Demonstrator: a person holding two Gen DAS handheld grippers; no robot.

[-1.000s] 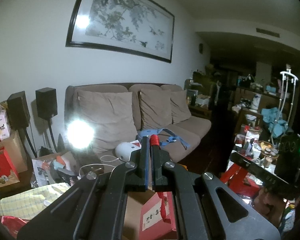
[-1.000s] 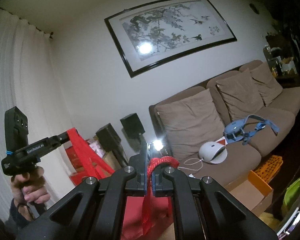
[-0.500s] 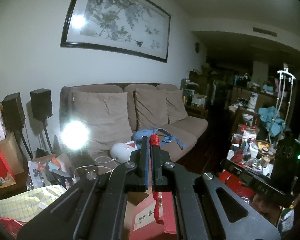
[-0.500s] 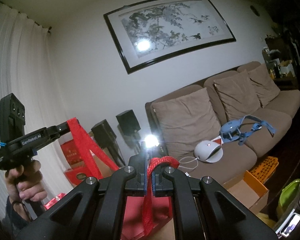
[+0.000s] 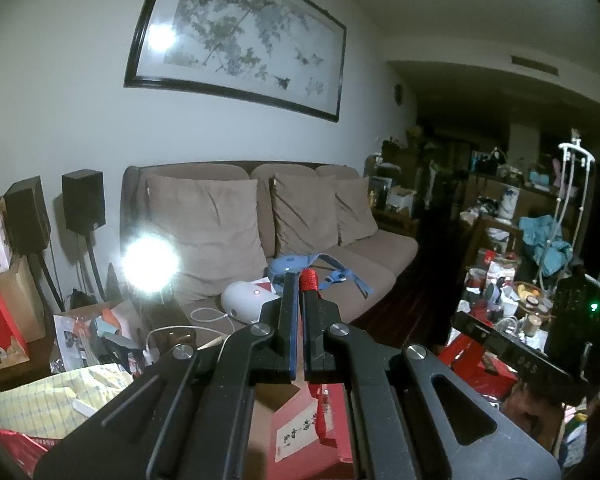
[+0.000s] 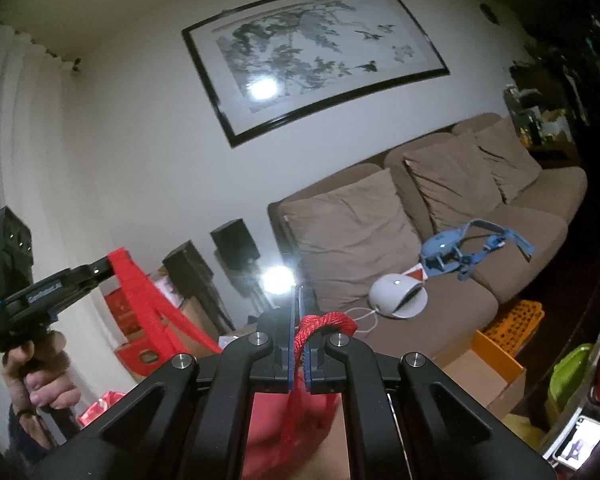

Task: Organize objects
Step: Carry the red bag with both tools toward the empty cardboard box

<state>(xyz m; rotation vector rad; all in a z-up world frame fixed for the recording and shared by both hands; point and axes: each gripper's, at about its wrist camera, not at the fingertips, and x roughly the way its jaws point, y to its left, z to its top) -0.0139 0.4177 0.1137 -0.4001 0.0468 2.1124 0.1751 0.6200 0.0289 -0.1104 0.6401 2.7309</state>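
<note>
Behind, sofa and clutter; red bag hangs low centre between both tools; left gripper and right gripper each pinch one rope handle.

A brown sofa carries three tan cushions propped against its back. On its seat lie a white domed device with a white cable, a red-and-white card touching it, and a blue strapped harness just beside them.
</note>
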